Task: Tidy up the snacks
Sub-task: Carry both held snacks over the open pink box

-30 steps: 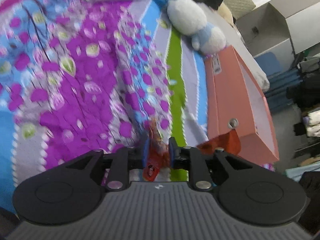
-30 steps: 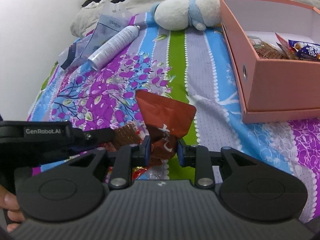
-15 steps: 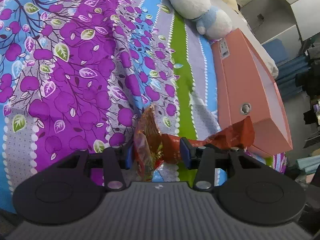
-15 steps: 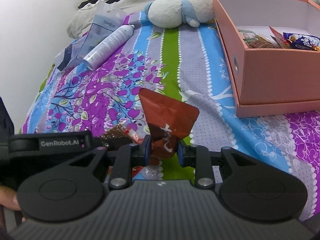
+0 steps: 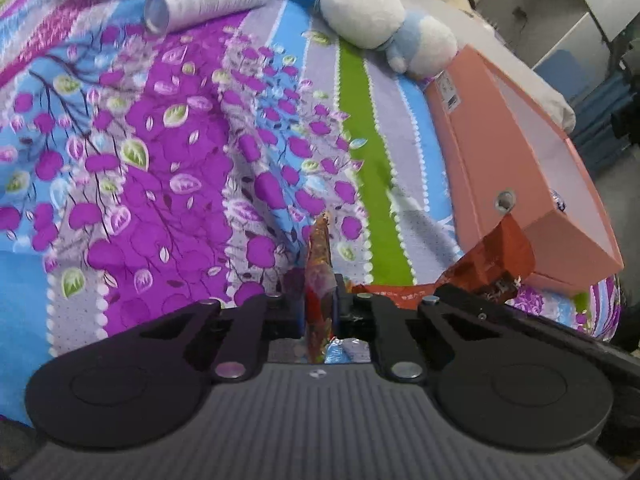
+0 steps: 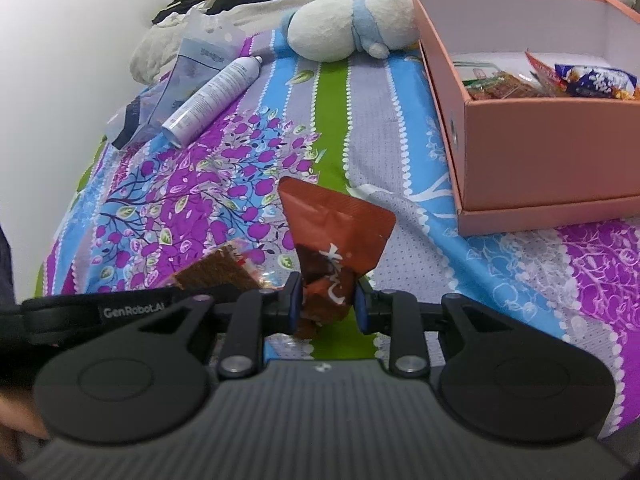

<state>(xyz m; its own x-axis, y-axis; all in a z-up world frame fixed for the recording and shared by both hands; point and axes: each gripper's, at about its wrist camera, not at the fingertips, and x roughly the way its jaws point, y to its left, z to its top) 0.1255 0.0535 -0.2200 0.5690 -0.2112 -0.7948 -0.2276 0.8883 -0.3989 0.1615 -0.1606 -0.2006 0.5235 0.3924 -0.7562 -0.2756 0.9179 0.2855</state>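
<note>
You are partway through: the pink box [image 6: 540, 148] on the bedspread [image 6: 360, 120] already holds several snack packets [image 6: 552, 80], bunched at the side nearer you, and much of its white floor looks bare from here. Two more are in your grippers and not yet in. Your right gripper [image 6: 324, 304] has its jaws narrowed onto the lower end of a red-brown snack pouch [image 6: 336, 224], which stands up above the fingers, well short of the box to its right. Your left gripper [image 5: 318, 308] is closing its jaws on a thin, clear-wrapped snack [image 5: 318, 264], seen edge-on between the pads; from the right wrist view the same packet [image 6: 224, 268] shows as a brown square beside the pouch. Under the left gripper a bit of blue and silver wrapper [image 5: 338, 354] peeks out, so at least one more piece may be waiting on the bed, though too little shows to be sure. What remains, I judge, is carrying both packets over the box wall and letting go. The spray can [image 6: 216, 100] and the plush toy [image 6: 344, 28] are not snacks and can stay.
</note>
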